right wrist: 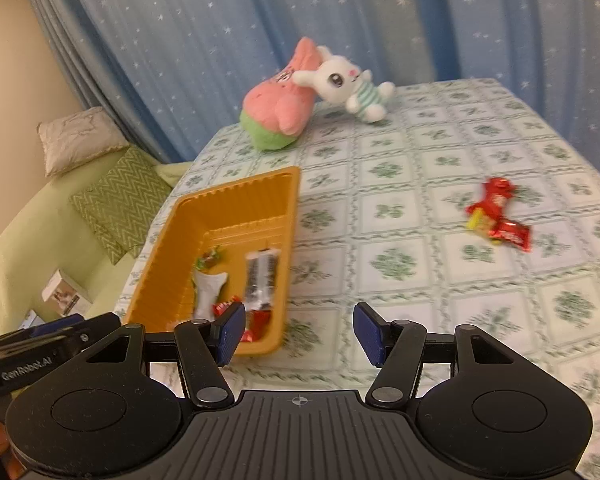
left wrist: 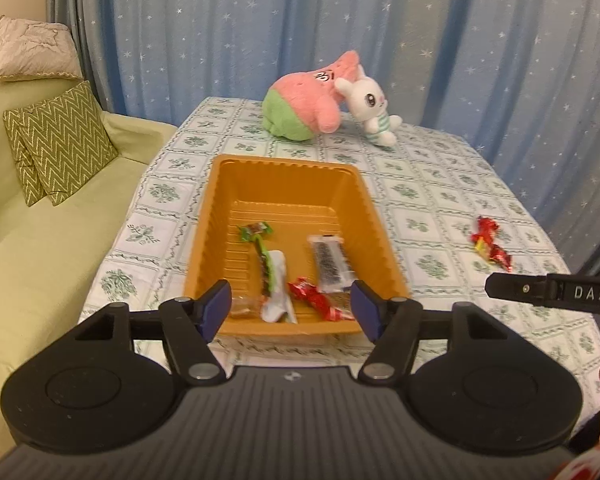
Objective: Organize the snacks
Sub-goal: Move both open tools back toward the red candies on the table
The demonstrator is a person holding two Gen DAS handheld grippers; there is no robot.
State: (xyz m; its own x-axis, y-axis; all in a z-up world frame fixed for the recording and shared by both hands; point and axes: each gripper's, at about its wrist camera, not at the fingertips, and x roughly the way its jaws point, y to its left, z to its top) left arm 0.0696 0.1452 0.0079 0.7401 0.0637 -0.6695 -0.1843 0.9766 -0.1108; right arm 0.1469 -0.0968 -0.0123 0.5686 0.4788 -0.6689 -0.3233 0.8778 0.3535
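An orange tray (left wrist: 288, 168) sits on the table and holds several snacks: a green-wrapped stick (left wrist: 262, 252), a white packet (left wrist: 278, 284), a clear packet with a dark bar (left wrist: 330, 262) and a red candy (left wrist: 314, 298). My left gripper (left wrist: 290, 308) is open and empty above the tray's near end. Red-wrapped candies (left wrist: 492, 248) lie on the cloth to the right, outside the tray. My right gripper (right wrist: 298, 332) is open and empty, over the cloth just right of the tray (right wrist: 228, 200); the red candies (right wrist: 498, 216) lie ahead to its right.
A pink and green plush (left wrist: 304, 104) and a white bunny plush (left wrist: 372, 108) lie at the table's far end before a blue starred curtain. A green sofa with cushions (left wrist: 60, 148) stands left of the table. The right gripper's side (left wrist: 552, 292) shows at the right.
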